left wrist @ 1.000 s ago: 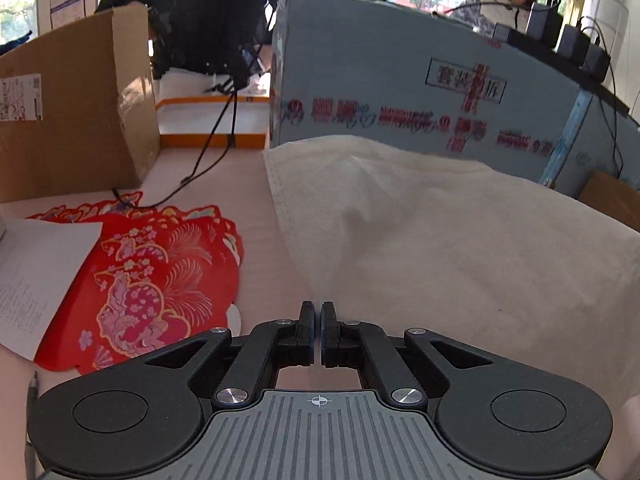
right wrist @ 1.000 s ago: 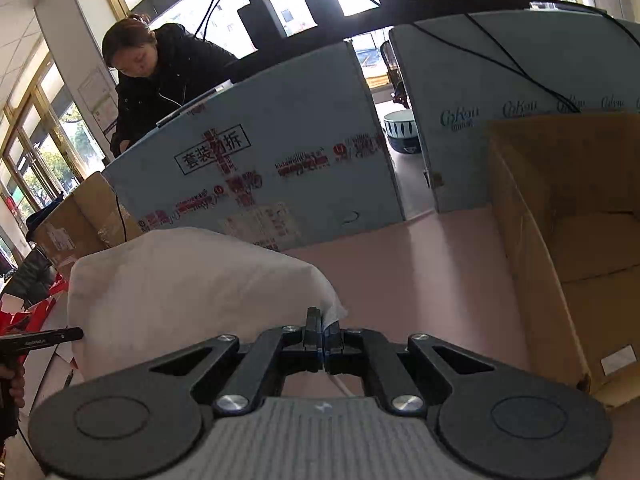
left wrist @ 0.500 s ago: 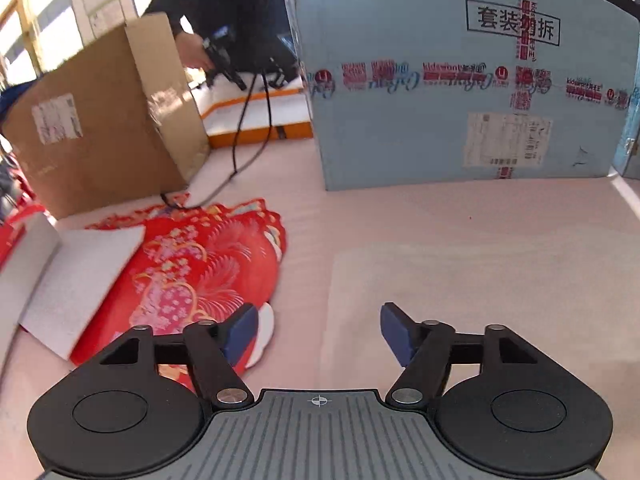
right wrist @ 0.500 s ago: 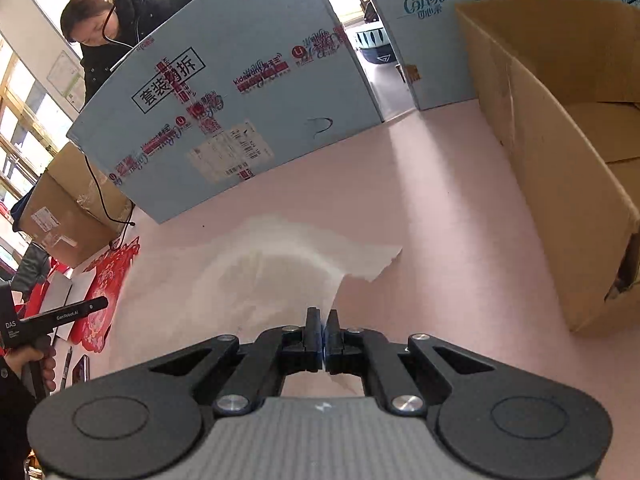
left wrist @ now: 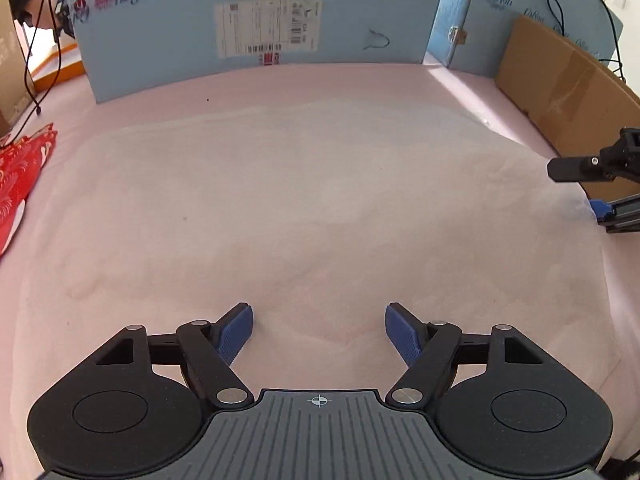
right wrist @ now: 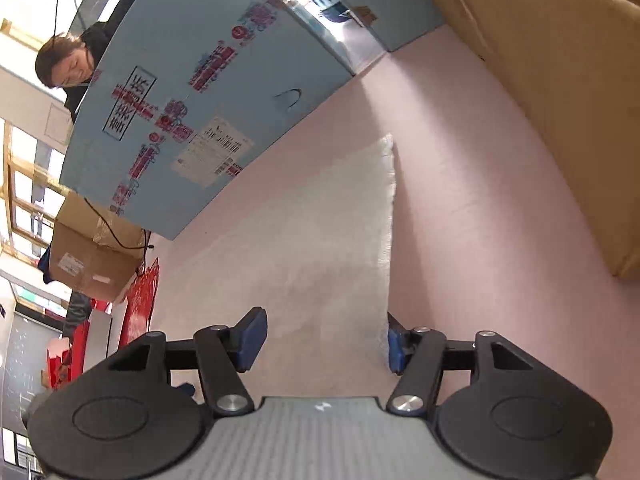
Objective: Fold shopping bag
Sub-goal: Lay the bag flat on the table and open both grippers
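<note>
Bag [left wrist: 304,200], seemingly flat, on pink tabletop [left wrist: 360,80]; blue boards [left wrist: 248,12] behind.

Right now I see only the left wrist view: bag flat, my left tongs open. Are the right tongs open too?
Observer: Yes, the right tongs are open and hold nothing.
Operator: Where are they over the bag?
Observer: At the edge of the bag beside the brown carton; that edge runs to one pad.
Operator: Who is behind the blue board?
Observer: A dark-haired person looks down over the blue board.
</note>
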Motion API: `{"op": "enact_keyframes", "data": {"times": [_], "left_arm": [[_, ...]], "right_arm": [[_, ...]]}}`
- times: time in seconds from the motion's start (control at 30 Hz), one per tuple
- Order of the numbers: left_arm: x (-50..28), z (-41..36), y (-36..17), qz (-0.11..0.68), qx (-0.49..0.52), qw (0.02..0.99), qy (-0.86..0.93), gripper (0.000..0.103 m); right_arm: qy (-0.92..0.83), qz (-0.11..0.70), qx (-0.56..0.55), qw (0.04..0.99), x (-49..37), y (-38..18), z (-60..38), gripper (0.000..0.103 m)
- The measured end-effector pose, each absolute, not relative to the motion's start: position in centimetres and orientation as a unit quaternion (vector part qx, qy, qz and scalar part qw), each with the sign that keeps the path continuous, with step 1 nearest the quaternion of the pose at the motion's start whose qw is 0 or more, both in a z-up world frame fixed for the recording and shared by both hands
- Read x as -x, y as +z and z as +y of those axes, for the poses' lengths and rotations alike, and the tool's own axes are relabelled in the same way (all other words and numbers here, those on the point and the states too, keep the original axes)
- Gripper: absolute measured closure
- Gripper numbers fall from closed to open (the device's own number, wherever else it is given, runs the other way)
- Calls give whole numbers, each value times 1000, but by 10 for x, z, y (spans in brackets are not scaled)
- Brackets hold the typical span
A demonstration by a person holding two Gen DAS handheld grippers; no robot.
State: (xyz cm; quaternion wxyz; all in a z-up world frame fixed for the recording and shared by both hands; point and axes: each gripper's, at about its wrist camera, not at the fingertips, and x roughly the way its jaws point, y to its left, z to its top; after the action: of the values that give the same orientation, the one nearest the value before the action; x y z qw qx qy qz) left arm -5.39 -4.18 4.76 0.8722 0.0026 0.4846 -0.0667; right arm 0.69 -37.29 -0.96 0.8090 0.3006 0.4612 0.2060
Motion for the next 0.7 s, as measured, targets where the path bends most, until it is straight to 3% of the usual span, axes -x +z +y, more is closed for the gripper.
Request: {"op": "enact_keyframes", "data": {"times": [0.13, 0.23, 0.4, 0.7], "left_arm": [[53, -43, 48, 489, -7, 871, -48, 20], [54, -49, 48, 485, -16, 873, -36, 20], [60, -71, 58, 441, -30, 896, -50, 19], [65, -113, 37, 445, -83, 889, -71, 19]], "right_arm": [[188, 476, -244, 824, -19, -14, -369, 34], [180, 482, -211, 831, -22, -10, -362, 38], [151, 470, -42, 869, -7, 0, -337, 37], [189, 496, -66, 845, 28, 0, -366, 37]]}}
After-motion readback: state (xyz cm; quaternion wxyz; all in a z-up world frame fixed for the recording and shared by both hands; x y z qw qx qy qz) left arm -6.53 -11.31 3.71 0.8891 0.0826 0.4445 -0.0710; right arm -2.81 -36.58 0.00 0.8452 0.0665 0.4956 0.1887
